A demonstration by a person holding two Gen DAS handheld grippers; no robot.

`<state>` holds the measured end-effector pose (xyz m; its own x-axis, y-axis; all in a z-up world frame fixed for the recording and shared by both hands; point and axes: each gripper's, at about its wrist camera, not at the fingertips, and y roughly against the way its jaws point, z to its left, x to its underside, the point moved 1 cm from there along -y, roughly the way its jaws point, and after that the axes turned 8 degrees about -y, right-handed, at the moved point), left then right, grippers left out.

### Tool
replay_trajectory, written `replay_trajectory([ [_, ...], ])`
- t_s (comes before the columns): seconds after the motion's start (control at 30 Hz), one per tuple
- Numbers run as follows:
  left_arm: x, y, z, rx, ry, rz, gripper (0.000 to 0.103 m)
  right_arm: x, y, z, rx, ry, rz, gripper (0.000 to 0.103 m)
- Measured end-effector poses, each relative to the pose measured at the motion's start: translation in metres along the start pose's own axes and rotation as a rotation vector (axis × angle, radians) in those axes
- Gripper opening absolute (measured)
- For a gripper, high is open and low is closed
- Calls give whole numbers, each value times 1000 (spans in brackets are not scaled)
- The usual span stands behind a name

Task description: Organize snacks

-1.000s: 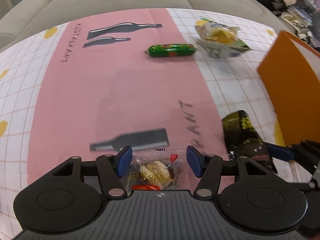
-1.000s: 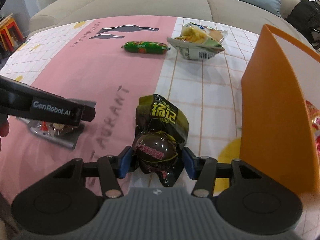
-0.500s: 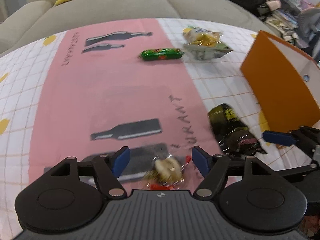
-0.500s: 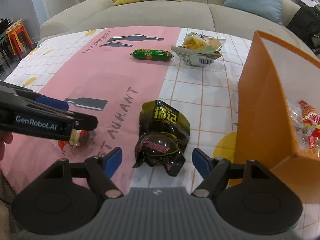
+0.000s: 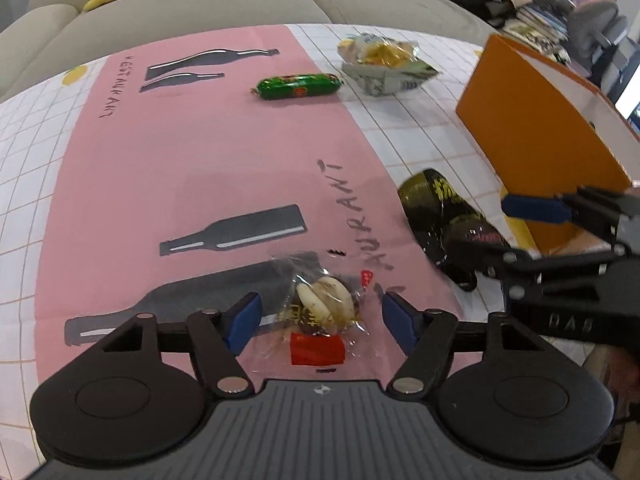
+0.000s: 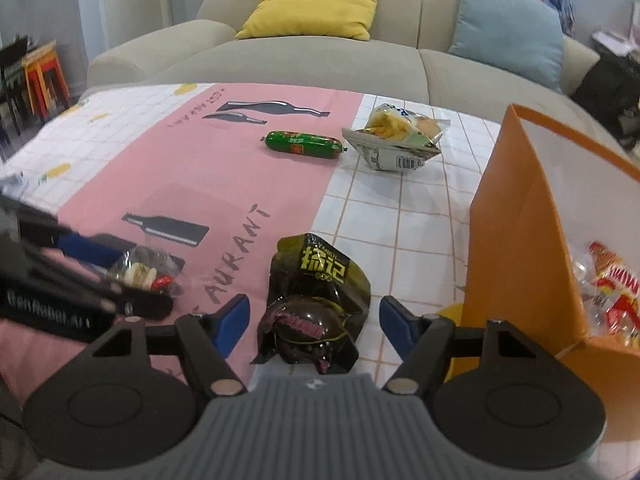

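My left gripper (image 5: 322,318) is open, its blue pads either side of a clear-wrapped pastry snack (image 5: 324,304) lying on the pink cloth. My right gripper (image 6: 314,318) is open around a black snack packet (image 6: 316,296) with yellow characters, which lies on the tablecloth. The black packet also shows in the left wrist view (image 5: 444,216). The pastry snack shows in the right wrist view (image 6: 144,274) under the left gripper. An orange box (image 6: 520,240) stands at the right with red-wrapped snacks (image 6: 612,292) inside.
A green sausage stick (image 6: 304,144) and a yellow crisp bag (image 6: 396,136) lie at the far side of the table. A beige sofa (image 6: 320,60) with yellow and blue cushions stands behind the table.
Both grippers have opened and drawn back. The black packet was gripped a second ago and now lies loose between the right pads. The pastry snack lies loose between the left pads.
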<state>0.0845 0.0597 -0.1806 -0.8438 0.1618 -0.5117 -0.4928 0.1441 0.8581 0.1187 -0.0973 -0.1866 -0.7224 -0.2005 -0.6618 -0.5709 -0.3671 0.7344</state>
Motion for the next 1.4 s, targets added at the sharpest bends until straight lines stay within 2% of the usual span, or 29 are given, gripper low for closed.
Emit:
replay_trajectory([
  [0.17,2,-5,-8,-41,-42,-2,76,0,-10,2,1,-13,27,70],
  [0.27,2,-5,-10,-58,-51,-4,66,2,-15,0,8,-32,52,70],
  [0.37,1,-5,-11,-75,-45,-8,59,4,-19,-2,9,-48,75,57],
  [0.53,-2,-6,-13,-96,-45,3,57,6,-19,1,13,-53,75,53],
  [0.73,-3,-6,-12,-106,6,5,53,5,-17,0,12,-48,78,49],
  [0.83,-3,-3,-5,-87,73,-6,46,3,-11,3,14,-31,59,49],
  [0.97,-3,2,3,-65,148,-22,45,-4,2,6,25,-33,14,48],
  [1.17,-11,25,4,-57,200,-80,45,-19,25,6,21,-54,-44,48],
  [1.4,-38,62,-8,1,234,-169,45,-37,67,0,12,-65,-130,48],
])
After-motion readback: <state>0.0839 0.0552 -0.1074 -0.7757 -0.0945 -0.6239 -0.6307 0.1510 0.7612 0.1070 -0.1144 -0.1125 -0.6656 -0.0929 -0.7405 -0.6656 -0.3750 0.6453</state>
